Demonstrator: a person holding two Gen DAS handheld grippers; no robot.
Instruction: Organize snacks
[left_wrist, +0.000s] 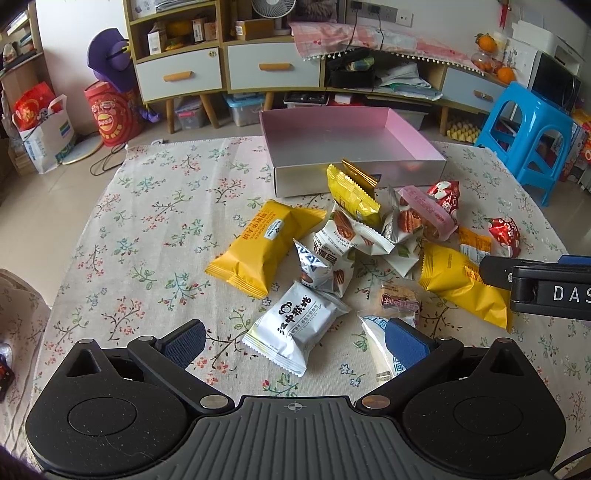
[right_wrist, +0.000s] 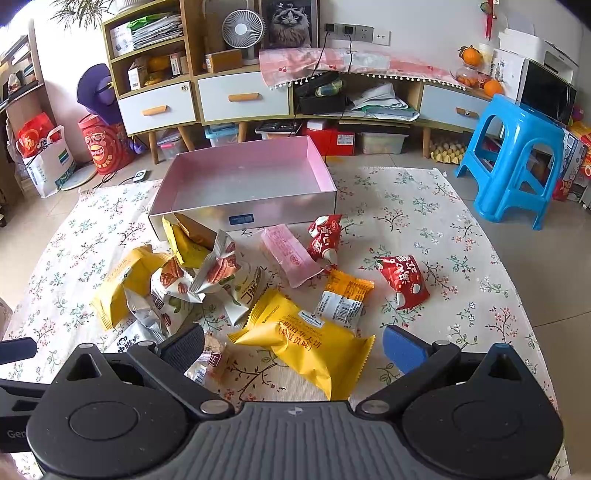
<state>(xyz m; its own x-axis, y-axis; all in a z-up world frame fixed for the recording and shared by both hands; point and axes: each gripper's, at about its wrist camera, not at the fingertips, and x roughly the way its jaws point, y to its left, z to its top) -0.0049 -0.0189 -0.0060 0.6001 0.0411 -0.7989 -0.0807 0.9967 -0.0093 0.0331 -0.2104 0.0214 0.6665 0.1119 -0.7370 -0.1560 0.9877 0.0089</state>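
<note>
Both tools, left tool (left_wrist: 295, 341) and right tool (right_wrist: 295, 345), spread wide, empty. Yellow packet (right_wrist: 306, 345) light, crinkly, slippery, likely crushable; grip mid-body, gently.

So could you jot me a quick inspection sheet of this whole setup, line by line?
Surface: floral tablecloth, flat.
Job's things: pink-lined box, nothing seen inside; snack packets heaped in front, including a large yellow packet, a pink packet, two red packets and a white packet.
Clutter: nothing seen on the table beyond the snacks.
Grippers: left gripper open, over the white packet; right gripper open, over the large yellow packet.
Cables: black leads hang from wall sockets.
Surroundings: blue stool, drawer cabinet, fan.
</note>
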